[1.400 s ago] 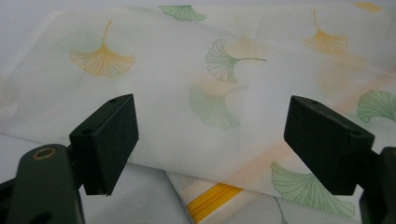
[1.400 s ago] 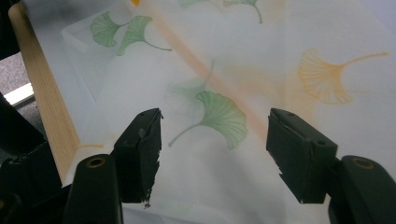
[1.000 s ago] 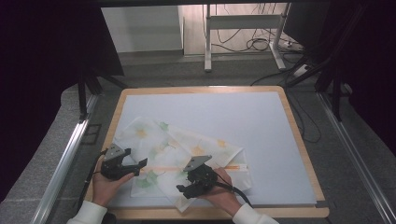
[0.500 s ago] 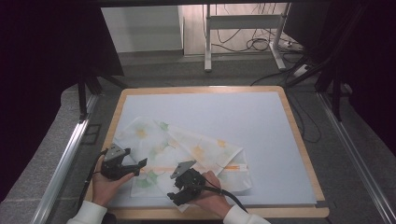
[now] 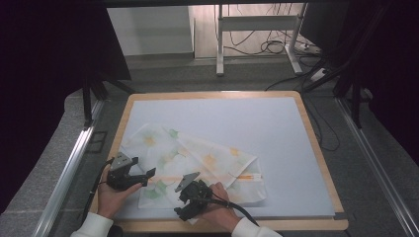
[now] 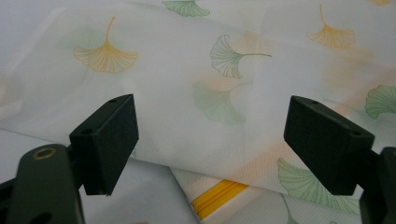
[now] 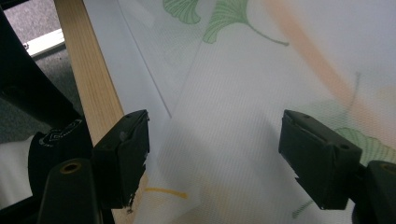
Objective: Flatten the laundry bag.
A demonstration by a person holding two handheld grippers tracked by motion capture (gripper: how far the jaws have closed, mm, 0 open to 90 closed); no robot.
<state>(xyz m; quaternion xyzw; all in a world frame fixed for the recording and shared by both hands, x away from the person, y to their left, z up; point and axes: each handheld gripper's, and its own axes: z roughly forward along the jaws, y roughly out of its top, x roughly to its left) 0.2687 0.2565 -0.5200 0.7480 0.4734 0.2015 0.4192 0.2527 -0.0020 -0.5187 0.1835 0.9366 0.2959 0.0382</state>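
While unlettered, the cloth (image 6: 224, 93) bears printed ginkgo leaves (image 6: 106, 56).

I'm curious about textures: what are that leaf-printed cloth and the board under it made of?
The cloth looks like a thin, matte woven fabric, perhaps cotton gauze: a fine grid weave shows and lower layers show through. The board seems to be pale wood at its rim, with visible grain, covered by a smooth white sheet.

This looks like a lab or recording workspace. A wood-framed table (image 5: 316, 143) with a plain white mat stands between dark curtained sides and metal rails (image 5: 64, 177). Behind it, loose cables (image 5: 269, 47) lie on the floor around a bare metal stand (image 5: 257, 24).
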